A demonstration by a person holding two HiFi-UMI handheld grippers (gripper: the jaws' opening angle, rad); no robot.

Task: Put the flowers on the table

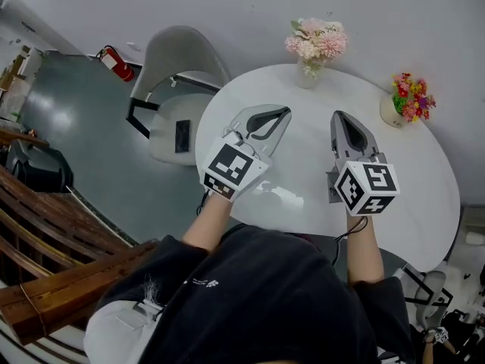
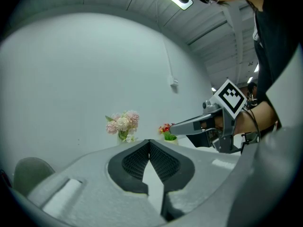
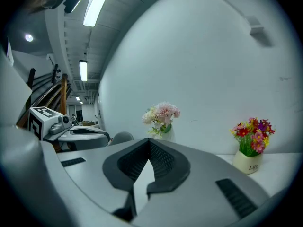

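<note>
The left tool [image 2: 149,142] was held with its jaws closed tip to tip, nothing gripped between them. The right tool [image 3: 149,141] was likewise closed and empty. Both were pointed across the round white bench [image 1: 424,192], side by side and apart. At its far edge the pink flowers [image 1: 317,38] were stood upright in a clear vase [image 1: 307,75]. To their right, the red and yellow flowers [image 1: 411,97] were set in a small white pot [image 1: 390,113]. A grey chair [image 1: 178,55] was placed left of the bench.
</note>
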